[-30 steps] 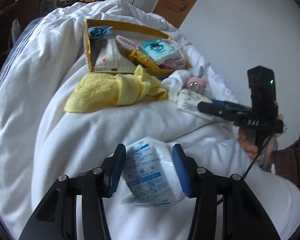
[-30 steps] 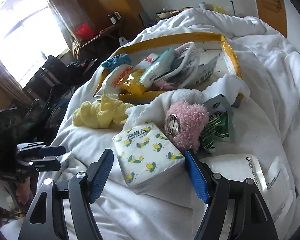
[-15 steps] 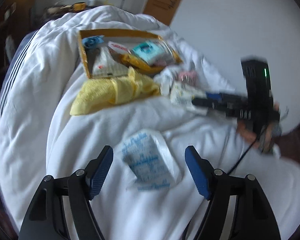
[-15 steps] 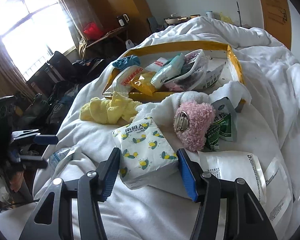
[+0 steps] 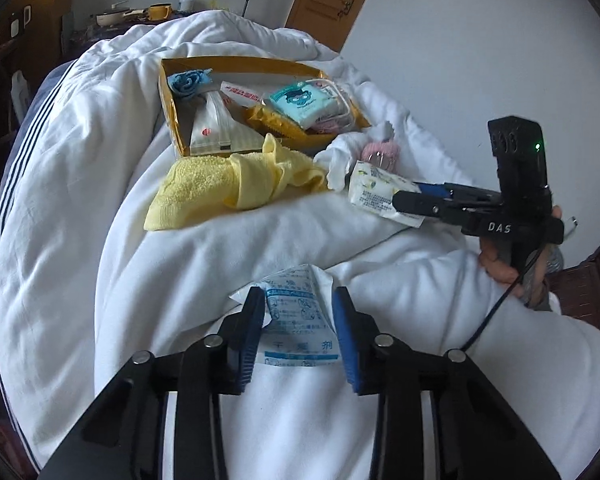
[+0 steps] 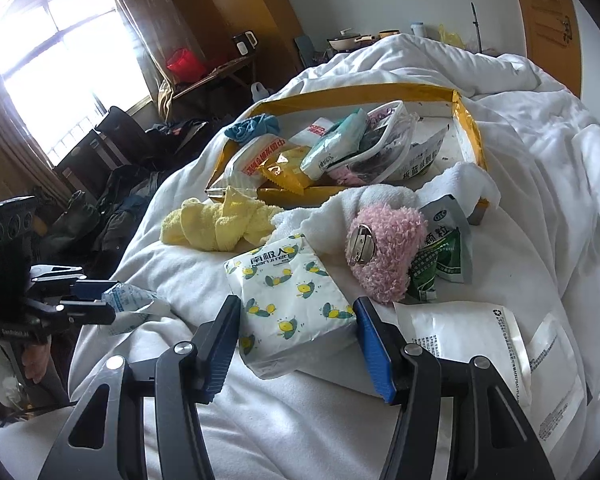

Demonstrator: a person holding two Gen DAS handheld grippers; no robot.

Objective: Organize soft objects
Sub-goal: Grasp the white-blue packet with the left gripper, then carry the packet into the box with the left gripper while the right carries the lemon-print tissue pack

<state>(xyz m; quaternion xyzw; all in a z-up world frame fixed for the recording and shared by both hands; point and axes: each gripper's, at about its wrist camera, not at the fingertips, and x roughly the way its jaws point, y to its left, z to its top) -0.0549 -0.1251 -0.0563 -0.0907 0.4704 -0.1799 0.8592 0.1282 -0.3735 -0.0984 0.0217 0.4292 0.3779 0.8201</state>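
**Both tongs clamped on packets over the white duvet**

The left tongs [image 5: 300,320], at the bottom centre of the left wrist view, are clenched on a white sachet with blue print [image 5: 298,328], both blue pads pressed against its sides above the white duvet [image 5: 100,240]. In the right wrist view the same sachet [image 6: 130,300] shows at the left edge, pinched at its end.

The right tongs [image 6: 296,336], bottom centre of their own view, grip a tissue pack printed with yellow bees [image 6: 288,304], one pad on each side. In the left wrist view this pack [image 5: 380,196] sits at the right of centre, held at one end.

Just beyond the pack lie a pink fluffy pouch [image 6: 384,252], a green packet [image 6: 440,264] and a yellow towel [image 6: 216,228]. Above them, in the upper middle of the frame, a yellow-rimmed box [image 6: 470,128] holds more packets and a blue cloth [image 6: 252,126].
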